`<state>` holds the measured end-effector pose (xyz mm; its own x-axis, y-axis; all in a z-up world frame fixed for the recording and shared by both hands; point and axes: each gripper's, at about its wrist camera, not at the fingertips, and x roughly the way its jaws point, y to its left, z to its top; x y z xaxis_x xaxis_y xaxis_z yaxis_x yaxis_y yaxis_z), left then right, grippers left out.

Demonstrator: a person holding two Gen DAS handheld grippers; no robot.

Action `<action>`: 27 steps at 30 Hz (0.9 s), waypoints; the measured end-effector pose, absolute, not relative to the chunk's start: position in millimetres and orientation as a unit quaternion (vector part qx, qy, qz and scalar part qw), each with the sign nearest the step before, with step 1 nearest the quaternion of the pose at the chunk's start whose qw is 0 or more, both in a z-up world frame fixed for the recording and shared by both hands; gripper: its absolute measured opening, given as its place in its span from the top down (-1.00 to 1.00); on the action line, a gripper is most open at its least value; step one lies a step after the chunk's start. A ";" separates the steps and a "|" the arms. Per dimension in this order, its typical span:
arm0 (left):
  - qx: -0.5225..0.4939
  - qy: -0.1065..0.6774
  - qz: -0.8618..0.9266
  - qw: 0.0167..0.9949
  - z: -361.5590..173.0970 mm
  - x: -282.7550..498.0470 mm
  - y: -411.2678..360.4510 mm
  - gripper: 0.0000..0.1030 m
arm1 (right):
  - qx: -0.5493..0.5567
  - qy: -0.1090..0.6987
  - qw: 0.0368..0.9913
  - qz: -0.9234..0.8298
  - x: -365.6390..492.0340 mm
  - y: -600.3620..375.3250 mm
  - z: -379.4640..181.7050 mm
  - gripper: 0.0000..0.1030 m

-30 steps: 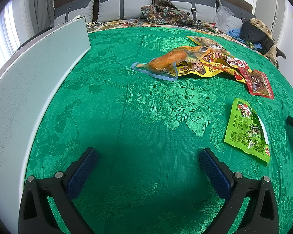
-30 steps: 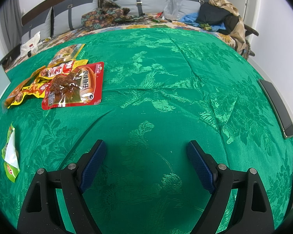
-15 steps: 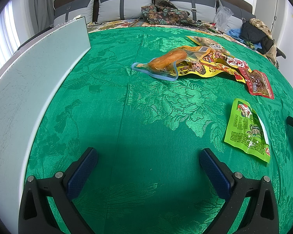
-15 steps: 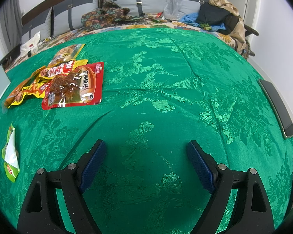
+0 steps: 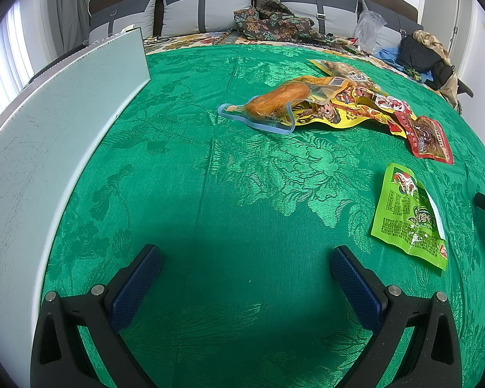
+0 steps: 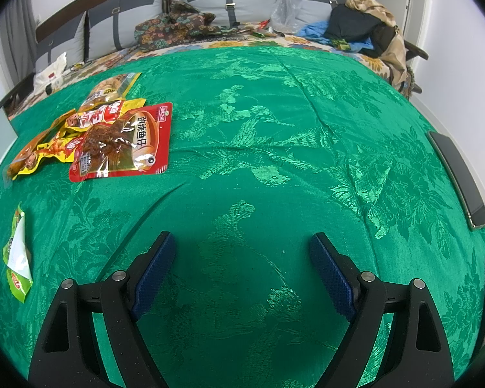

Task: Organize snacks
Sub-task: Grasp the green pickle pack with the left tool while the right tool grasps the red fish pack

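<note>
Now both grippers wide apart, empty, left gripper [image 5: 245,270], right gripper [image 6: 242,255], snack pile [image 5: 336,106] well ahead.

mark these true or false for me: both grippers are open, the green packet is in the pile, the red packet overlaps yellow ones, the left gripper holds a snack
1. Both the left gripper and the right gripper are open. True.
2. The green packet lies in the pile. False: it lies apart, alone on the green cloth.
3. The red packet overlaps the yellow packets. True.
4. The left gripper holds a snack. False: nothing is between its fingers.
</note>
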<state>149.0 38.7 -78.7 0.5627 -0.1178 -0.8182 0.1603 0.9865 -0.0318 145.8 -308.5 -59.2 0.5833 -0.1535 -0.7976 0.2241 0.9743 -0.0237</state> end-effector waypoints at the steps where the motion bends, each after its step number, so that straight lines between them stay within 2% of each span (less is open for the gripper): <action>1: 0.023 0.461 -0.079 0.884 -78.6 149.0 38.7 -1.00 | 0.040 0.444 0.889 -0.106 145.7 -308.3 -59.2 -0.71; 9: 0.025 0.462 -0.079 0.883 -78.7 148.5 38.7 -1.00 | 0.040 0.444 0.889 -0.106 146.0 -308.6 -59.3 -0.71; 11: 0.023 0.488 -0.089 0.868 -76.3 149.3 37.2 -0.99 | 0.040 0.444 0.889 -0.106 146.0 -308.6 -59.4 -0.71; 16: -0.096 0.506 -0.166 0.841 -50.9 140.0 12.3 -0.98 | 0.040 0.444 0.889 -0.107 145.8 -308.2 -59.3 -0.71; 20: -0.132 0.562 -0.160 0.801 -55.8 157.4 -37.4 -0.98 | 0.040 0.444 0.889 -0.107 146.1 -308.6 -59.5 -0.71; 27: -0.008 0.572 -0.005 0.820 -73.8 183.1 -102.8 -1.00 | 0.040 0.444 0.889 -0.107 145.8 -308.1 -59.4 -0.71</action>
<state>183.1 -102.8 -73.8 0.3464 -0.0181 -0.9379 -0.0003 0.9998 -0.0194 145.8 -308.1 -59.4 0.5828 -0.1545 -0.7978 0.2250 0.9741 -0.0243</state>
